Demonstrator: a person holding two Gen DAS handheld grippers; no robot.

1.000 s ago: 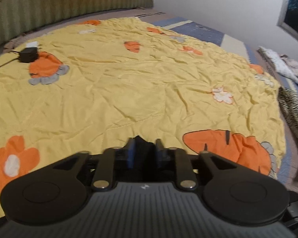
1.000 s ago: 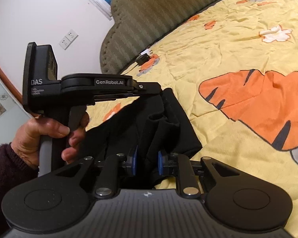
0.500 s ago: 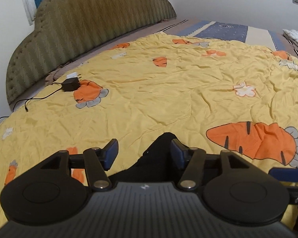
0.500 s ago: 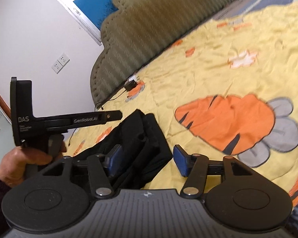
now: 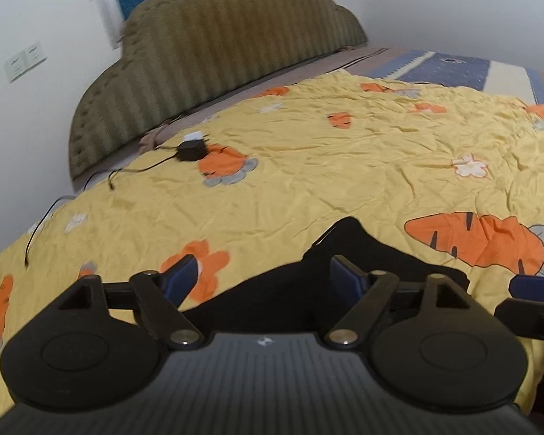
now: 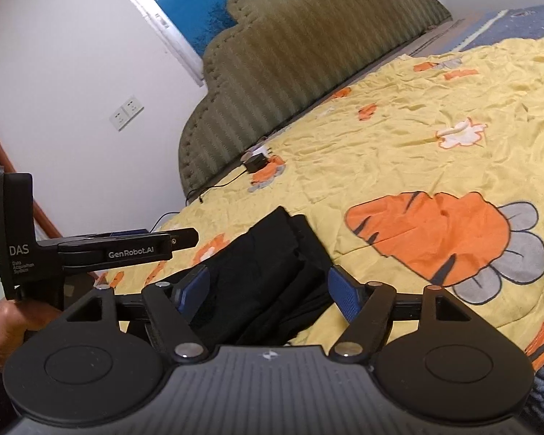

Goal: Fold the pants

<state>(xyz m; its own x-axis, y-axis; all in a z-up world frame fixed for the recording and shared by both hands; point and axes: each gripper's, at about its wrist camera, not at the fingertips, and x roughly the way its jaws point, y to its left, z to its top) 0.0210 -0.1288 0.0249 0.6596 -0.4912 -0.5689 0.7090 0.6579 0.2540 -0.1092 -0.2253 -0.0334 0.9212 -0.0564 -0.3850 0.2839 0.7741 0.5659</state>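
Black fabric, the folded pair of pants (image 6: pixel 272 275), lies in a compact bundle on the yellow quilted bedspread with orange carrot and flower patches (image 5: pixel 308 188), close to the near edge of the bed. In the right wrist view its layered folds run away from the camera, one flat panel on top and a darker fold beside it.

Left hand-held gripper (image 5: pixel 268 275) hangs just above the near part of the bundle. Its jaws have just been opening and now stand wide; the blue pads (image 5: pixel 348 277) are clear of the cloth, with the pants showing in the gap below them but not pinched.

Right hand-held gripper (image 6: pixel 272 286) is likewise spread, its jaws having just been opening too. The black pants lie between and beneath its blue fingers (image 6: pixel 344 291), and neither pad presses on the fabric.

From the right wrist view the left tool's black body, lettered "DAS" and "GenRobot.AI", shows at the left, held by a person's hand (image 6: pixel 3 322).

Farther back on the bedspread a small black charger block with a trailing cable (image 5: pixel 191 150) rests beside a carrot patch, near the olive-green ribbed headboard (image 5: pixel 214 54). A white wall socket plate (image 5: pixel 25 61) sits on the wall to the left.
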